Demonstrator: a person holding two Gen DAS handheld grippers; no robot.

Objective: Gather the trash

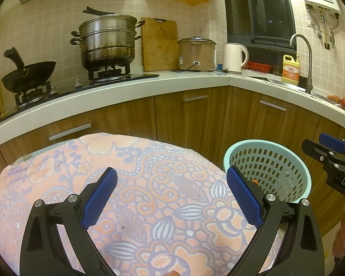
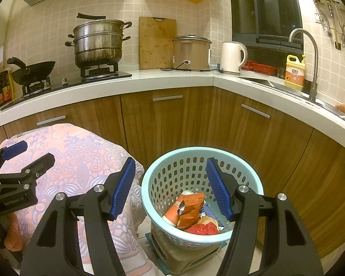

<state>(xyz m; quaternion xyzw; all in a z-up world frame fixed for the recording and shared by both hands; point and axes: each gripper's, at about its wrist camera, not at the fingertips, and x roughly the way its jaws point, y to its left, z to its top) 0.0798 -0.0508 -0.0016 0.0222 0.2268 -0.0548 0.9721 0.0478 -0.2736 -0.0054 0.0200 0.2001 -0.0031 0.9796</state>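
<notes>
A light-green perforated trash basket (image 2: 157,216) stands on a box on the floor, right of a table under a pink floral cloth (image 1: 135,197). In it lie an orange snack wrapper (image 2: 188,209), a red wrapper (image 2: 202,228) and other scraps. My right gripper (image 2: 170,187) is open and empty, hovering just above the basket's near rim. My left gripper (image 1: 171,197) is open and empty over the cloth, left of the basket (image 1: 301,174). Each gripper also shows in the other's view, the right one (image 1: 329,147) and the left one (image 2: 23,158).
Wooden cabinets (image 2: 172,119) under a white L-shaped counter (image 2: 149,80) stand behind the basket. On the counter are a wok (image 1: 27,76), a steamer pot (image 1: 108,41), a cutting board, a rice cooker, a kettle (image 1: 234,55), a detergent bottle and a sink tap (image 2: 310,64).
</notes>
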